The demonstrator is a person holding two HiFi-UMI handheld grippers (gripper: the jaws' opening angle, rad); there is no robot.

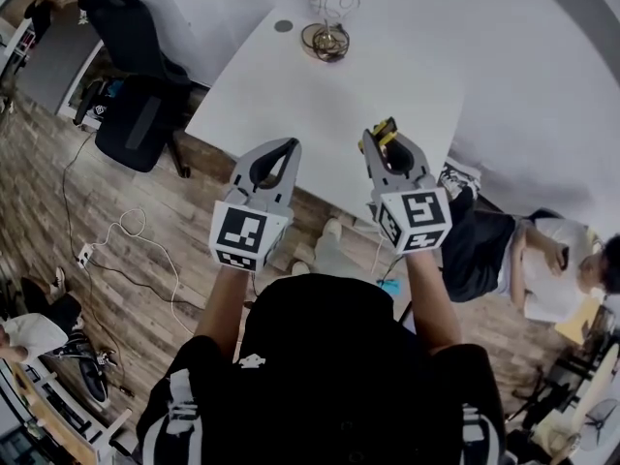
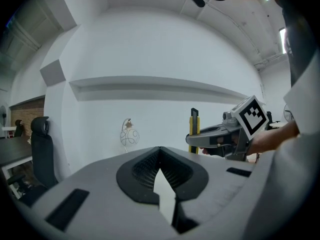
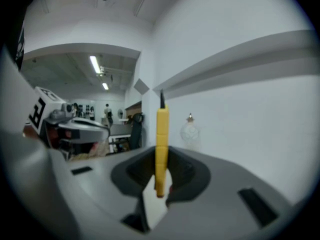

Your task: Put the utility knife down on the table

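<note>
The right gripper [image 3: 160,160] has its grey fingers [image 3: 215,184] pinching a slim yellow utility knife [image 3: 161,139] upright. The left gripper's [image 2: 160,150] ribbed fingers [image 2: 100,194] meet, with the smooth white desk [image 1: 320,95] beyond.

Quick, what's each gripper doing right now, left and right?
Left gripper: jaws closed, nothing between them.
Right gripper: jaws closed on the yellow utility knife.

A black office chair [image 1: 136,95] is parked on a wooden floor [image 1: 58,211]. A wire-globe lamp [image 1: 331,8] is seen further right.
</note>
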